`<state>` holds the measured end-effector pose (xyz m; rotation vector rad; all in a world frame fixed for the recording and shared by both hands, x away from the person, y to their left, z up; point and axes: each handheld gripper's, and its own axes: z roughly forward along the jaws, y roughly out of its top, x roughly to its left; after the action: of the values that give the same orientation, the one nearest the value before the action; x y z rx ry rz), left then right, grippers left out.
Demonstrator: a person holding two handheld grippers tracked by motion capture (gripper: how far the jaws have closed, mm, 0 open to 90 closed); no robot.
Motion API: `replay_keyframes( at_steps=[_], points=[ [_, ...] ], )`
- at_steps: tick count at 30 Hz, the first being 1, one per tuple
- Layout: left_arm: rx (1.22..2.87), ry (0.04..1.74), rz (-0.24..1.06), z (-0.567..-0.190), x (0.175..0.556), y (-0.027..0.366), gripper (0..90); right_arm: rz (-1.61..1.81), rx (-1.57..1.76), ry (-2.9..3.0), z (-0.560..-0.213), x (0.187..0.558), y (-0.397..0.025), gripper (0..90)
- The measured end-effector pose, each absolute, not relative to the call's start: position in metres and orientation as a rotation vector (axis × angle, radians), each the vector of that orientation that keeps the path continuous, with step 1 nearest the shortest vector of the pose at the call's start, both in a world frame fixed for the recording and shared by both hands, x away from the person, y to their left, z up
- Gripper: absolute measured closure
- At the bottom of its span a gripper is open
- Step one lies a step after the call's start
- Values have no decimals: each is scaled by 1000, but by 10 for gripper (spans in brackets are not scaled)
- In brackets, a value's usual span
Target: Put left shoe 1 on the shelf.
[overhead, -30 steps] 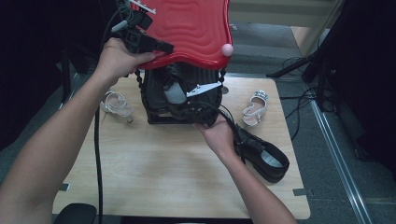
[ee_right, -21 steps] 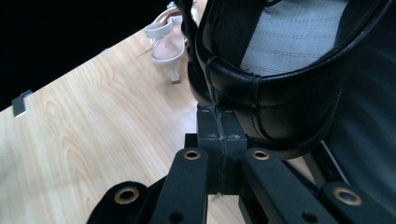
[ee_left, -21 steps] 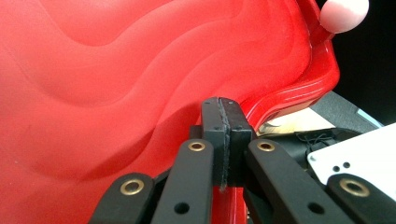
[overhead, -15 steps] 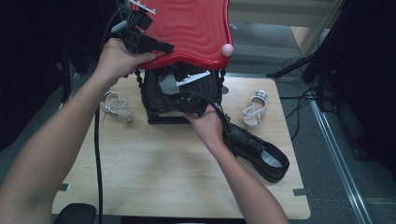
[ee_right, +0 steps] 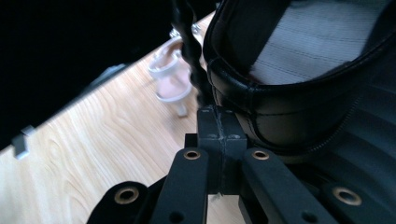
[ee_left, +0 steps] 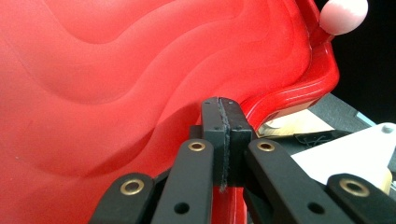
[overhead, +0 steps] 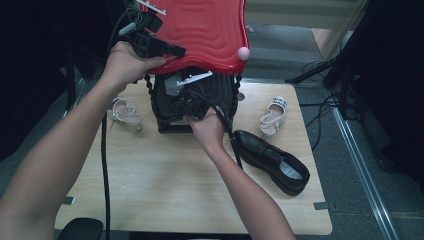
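Black shoe (ee_right: 299,84) sits at the mouth of a black case (overhead: 172,107) standing at the table's (overhead: 165,190) far edge, w/ the case's red lid (overhead: 200,30) lifted above it. Left gripper (ee_left: 223,114), jaws together on the lid's rim, holds it up, prob. to keep the opening clear. Right gripper (ee_right: 219,122), jaws pressed together at the shoe's collar, seems to grip it for packing into the case. Second black shoe (overhead: 272,160) lies nearby on the table; white sandals (overhead: 272,115) rest either side of the case.

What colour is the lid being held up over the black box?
Bright red with a wavy ripple pattern; the lid shows best in the left gripper view.
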<state>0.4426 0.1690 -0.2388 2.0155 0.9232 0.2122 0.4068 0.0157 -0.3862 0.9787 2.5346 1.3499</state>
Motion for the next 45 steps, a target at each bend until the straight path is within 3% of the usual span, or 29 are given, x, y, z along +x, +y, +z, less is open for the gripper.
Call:
replay_keyframes(
  at_steps=[8,16,23,31,45],
  points=[
    [2013,919,222,-240,441,170,900,1372,1002,2582,-401,410,32,900],
    [2003,939,216,-239,441,170,900,1412,970,2567,-397,399,12,900],
    [1975,910,200,-227,429,172,762,1501,860,2545,-390,382,-17,811],
    [1995,844,185,-225,397,176,670,1533,869,2498,-393,361,-48,805],
    [2047,831,133,-260,369,184,604,1537,994,2523,-414,340,-76,753]
  ],
)
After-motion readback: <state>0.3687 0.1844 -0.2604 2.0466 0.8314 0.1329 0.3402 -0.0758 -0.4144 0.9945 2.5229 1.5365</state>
